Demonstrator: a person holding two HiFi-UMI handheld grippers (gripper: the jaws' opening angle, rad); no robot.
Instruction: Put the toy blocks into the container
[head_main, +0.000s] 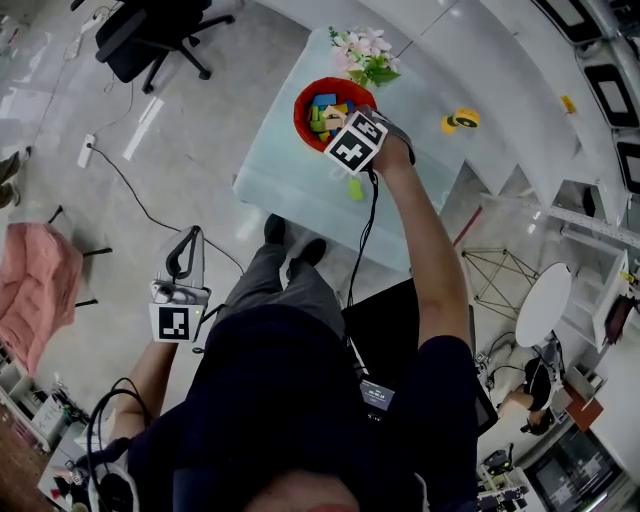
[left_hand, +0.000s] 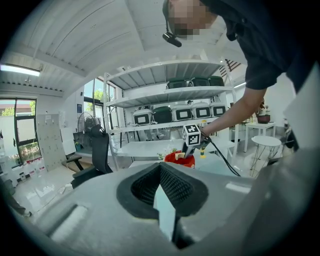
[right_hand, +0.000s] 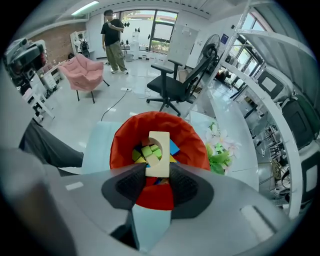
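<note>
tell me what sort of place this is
Probably a lab or office workspace: a tall metal rack loaded with equipment cases, a black office chair and a pale worktable.

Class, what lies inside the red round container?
Green, yellow and blue toy blocks lie in the red round container. The cream arched block in the right gripper covers others.
</note>
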